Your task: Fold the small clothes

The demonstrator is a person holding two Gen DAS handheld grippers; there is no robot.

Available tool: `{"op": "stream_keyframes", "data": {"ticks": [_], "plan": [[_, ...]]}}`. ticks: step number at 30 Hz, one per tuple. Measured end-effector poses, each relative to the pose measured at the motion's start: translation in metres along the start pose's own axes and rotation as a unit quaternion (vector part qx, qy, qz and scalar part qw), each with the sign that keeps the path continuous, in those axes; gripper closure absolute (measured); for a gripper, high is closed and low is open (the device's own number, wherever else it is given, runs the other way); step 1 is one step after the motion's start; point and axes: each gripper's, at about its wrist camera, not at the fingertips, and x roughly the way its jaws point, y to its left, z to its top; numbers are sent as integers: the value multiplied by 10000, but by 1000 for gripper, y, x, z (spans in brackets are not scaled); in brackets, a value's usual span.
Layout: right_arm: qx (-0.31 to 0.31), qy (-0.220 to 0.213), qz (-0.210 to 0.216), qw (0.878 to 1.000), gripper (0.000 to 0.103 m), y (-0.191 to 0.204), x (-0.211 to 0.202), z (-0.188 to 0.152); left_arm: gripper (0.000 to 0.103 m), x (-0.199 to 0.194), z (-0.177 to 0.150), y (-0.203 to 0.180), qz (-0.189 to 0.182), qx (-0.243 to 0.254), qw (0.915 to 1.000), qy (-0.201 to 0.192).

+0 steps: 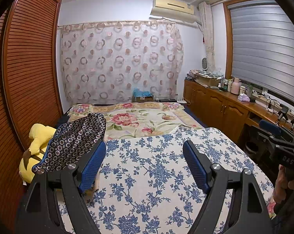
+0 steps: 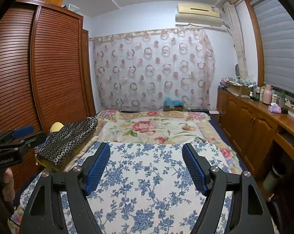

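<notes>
A bedroom, seen from two handheld grippers held above a bed (image 1: 143,117). The bed runs lengthwise away from the viewer toward 12 o'clock, ending at a sheer curtain (image 1: 119,62) with ring patterns. A louvred wooden wardrobe (image 1: 28,68) fills the 9 o'clock side. A long wooden counter (image 1: 221,105), crowded with bottles and boxes, runs along 3 o'clock beneath a window blind (image 1: 264,48).

Covering the near end of the bed is a blue-and-white floral cloth (image 1: 156,175), flat, its far edge lying across the bed from 9 to 3 o'clock. At 10 o'clock sits a small stack of clothes topped by a dark garment with white circles (image 1: 74,138), its long axis slanting from near left up toward 1 o'clock. It rests on cream fabric, with a yellow plush toy (image 1: 37,142) just behind at 9 o'clock.

The left gripper (image 1: 145,156) has its blue pads spread wide, holding nothing; its left finger overlaps the garment's near corner in view. The right gripper (image 2: 147,158) is likewise spread wide and empty above the floral cloth.
</notes>
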Motion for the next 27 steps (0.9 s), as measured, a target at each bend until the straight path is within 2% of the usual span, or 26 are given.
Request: {"op": "stream_keyframes", "data": {"ticks": [27], "plan": [[36, 1, 42, 10000, 25, -2, 2, -2, 21, -3, 0, -1, 0, 15, 10000, -13]]}}
